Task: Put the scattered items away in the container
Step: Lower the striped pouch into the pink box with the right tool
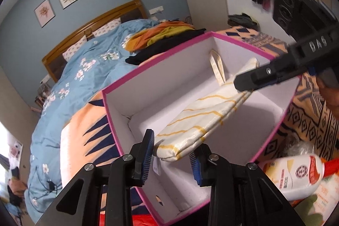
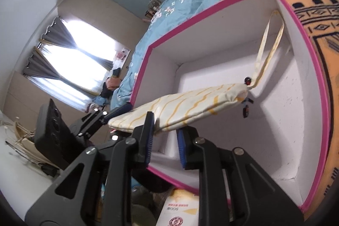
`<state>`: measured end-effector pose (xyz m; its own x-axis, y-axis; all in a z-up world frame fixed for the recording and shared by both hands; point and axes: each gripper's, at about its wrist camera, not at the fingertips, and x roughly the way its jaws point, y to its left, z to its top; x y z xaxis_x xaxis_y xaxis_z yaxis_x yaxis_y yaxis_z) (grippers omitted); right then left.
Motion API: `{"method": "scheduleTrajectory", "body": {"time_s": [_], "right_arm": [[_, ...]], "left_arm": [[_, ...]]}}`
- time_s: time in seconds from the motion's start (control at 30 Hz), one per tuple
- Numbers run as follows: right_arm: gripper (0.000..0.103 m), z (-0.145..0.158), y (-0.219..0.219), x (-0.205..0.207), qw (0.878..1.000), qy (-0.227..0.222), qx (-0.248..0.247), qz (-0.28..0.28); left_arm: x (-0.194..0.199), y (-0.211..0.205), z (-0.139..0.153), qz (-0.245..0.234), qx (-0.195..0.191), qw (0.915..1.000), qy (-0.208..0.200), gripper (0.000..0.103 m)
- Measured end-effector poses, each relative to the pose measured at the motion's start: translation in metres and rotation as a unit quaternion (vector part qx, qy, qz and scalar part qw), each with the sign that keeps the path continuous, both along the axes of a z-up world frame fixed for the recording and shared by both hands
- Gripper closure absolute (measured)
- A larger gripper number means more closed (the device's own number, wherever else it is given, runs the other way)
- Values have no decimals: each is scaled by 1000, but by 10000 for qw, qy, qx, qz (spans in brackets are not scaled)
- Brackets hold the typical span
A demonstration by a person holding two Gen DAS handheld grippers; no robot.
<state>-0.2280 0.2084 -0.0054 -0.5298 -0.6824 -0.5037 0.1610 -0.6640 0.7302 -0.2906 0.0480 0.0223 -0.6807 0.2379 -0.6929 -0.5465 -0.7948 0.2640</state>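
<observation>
Left wrist view: a flat cream cloth pouch [image 1: 203,120] with wavy yellow stripes hangs over the open pink-edged box [image 1: 118,90], whose inside is plain white board. The left tongs [image 1: 172,159] stand slightly spread around its near end; whether the ribbed blue pads press it is unclear. The right tongs [image 2: 164,138] likewise straddle the other end, contact hard to judge. A white bottle [image 1: 294,175], its label too blurred to read, lies beside the box's right corner.

My pouch [image 1: 197,120] is coarse woven cloth, cream with yellow stripes; the box [image 1: 118,99] looks like matt white card edged pink; my gripper [image 1: 171,156] pads are ribbed blue rubber on matt black plastic; the bottle [image 1: 294,173] is glossy plastic.
</observation>
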Motion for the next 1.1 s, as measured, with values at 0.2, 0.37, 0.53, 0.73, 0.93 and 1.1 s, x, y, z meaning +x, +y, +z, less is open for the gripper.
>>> {"method": "scheduleTrajectory", "body": {"time_s": [0.2, 0.37, 0.53, 0.73, 0.93, 1.1], "right_arm": [[81, 21, -17, 1, 9923, 647, 1029, -247], [81, 12, -19, -6, 9905, 605, 1213, -234], [81, 3, -21, -7, 9908, 529, 1235, -149], [81, -4, -29, -1, 9885, 344, 1462, 196], [76, -13, -38, -1, 9864, -90, 1575, 468], [60, -13, -33, 9, 9840, -206, 1699, 500]], "left_arm": [[-13, 15, 3, 142, -122, 9998, -50, 56], [-25, -4, -2, 147, 484, 9964, -685, 46], [-19, -7, -4, 31, 549, 9950, -833, 53], [4, -6, 4, -550, 523, 9951, -629, 53], [0, 8, -11, -579, 199, 9928, -1031, 53], [-4, 6, -12, -528, 401, 9894, -1294, 55]]}}
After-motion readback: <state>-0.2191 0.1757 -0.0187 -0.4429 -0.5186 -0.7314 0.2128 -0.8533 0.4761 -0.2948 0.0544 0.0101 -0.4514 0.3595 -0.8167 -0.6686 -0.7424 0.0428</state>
